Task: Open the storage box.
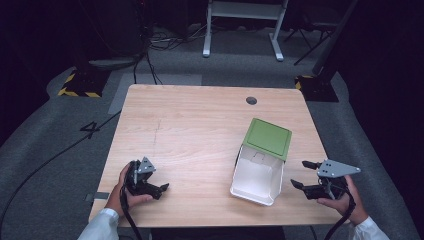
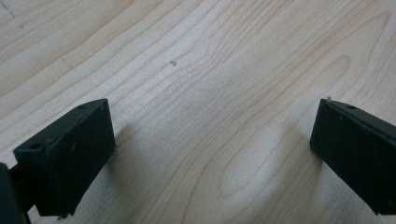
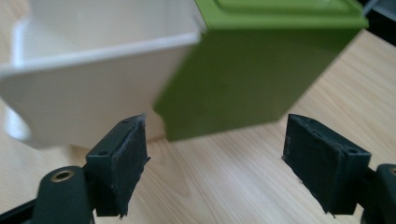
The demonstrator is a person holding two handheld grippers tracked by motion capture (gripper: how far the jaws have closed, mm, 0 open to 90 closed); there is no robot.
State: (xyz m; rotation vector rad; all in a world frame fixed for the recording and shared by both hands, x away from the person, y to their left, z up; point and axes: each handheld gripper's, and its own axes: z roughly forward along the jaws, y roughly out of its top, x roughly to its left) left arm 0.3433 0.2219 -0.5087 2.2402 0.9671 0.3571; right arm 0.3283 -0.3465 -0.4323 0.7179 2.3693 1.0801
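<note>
A: why's the bin [image 1: 260, 162] tipped on its side, white mouth toward the person?

B: prob for access. It's just ahead of the right gripper [image 1: 306, 174], jaws spread, nothing btwn. Left gripper [image 1: 159, 190] also agape, parked on the table [image 1: 190, 125].

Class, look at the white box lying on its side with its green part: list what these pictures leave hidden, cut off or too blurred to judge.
- High view: the white box hides its own far inner end in shadow, so any contents cannot be told.
- Right gripper view: the box rim is blurred and the green part is cut off by the top edge.
- High view: how the green part joins the box is too small to tell.
</note>
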